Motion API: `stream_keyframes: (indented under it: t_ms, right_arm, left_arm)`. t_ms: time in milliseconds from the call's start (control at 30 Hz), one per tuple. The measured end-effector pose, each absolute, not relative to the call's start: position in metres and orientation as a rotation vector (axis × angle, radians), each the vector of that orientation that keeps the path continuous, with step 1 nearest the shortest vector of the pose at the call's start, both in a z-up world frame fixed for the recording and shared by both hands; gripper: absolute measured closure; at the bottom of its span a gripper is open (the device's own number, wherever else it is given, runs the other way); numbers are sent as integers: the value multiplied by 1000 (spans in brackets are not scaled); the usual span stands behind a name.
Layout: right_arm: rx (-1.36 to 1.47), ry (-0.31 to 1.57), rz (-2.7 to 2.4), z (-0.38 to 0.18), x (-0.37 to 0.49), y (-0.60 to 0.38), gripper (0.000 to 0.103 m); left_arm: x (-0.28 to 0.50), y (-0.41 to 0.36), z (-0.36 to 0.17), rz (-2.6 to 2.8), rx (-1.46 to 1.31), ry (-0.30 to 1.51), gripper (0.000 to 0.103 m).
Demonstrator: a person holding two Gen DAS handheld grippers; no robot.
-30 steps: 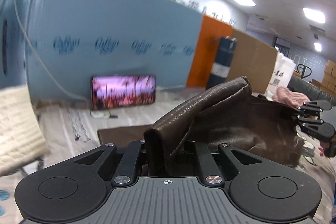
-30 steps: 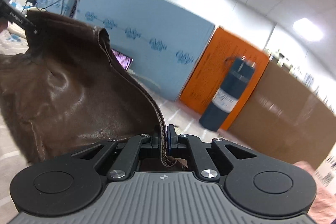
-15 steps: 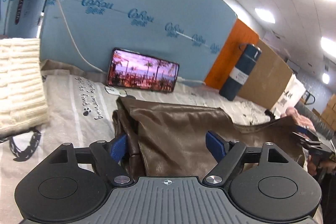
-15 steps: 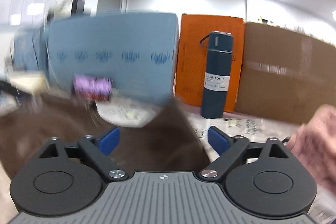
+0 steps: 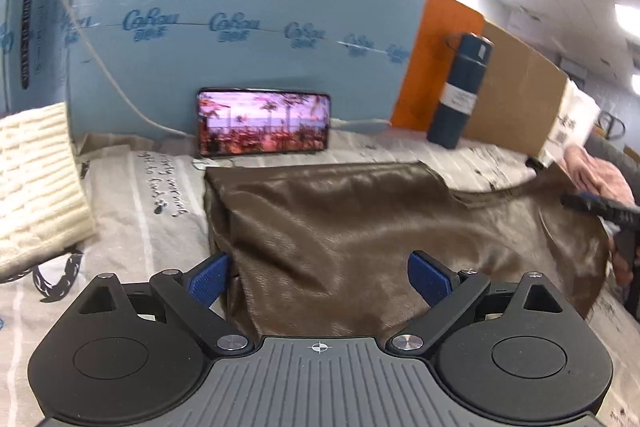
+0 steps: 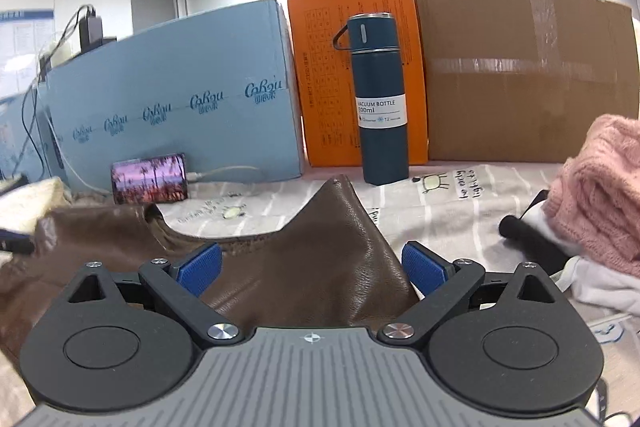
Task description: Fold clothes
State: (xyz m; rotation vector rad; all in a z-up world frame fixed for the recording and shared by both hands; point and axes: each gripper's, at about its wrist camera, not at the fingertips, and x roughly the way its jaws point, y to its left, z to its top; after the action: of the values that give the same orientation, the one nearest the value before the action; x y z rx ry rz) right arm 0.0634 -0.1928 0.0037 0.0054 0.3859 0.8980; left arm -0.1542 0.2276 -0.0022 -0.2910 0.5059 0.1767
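Garment: brown leather-look garment (image 5: 360, 227) lies folded on the printed sheet (image 5: 132, 211) over the table, near the phone (image 5: 264, 125).
Left tongs (image 5: 320, 275): opening, pads clear of the fabric below them.
Right tongs (image 6: 312, 267): opening over the peaked corner, gripping nothing.
Advice: flatten that raised corner, square edges before folding again.

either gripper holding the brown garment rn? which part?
Nothing held. Left gripper and right gripper jaws are opening; the brown leather garment lies loose between them.
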Motion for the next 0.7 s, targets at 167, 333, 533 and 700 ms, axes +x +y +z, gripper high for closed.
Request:
stream_keyframes:
  t_ms: [167,333,533,700]
  right_arm:
    - [28,428,776,-1,73,-190,8]
    - [3,551,612,-12,92,-187,8]
    - [22,607,602,-18,98,-191,8]
    - [188,480,575,4,81,-225,5]
  left_arm:
    - [-155,226,0,296,-198,484,7]
    - [-142,225,-14,403,-111,567,7]
    - [-146,231,-12,370,-161,555,7]
    - [-157,239,-5,309,-315,511,6]
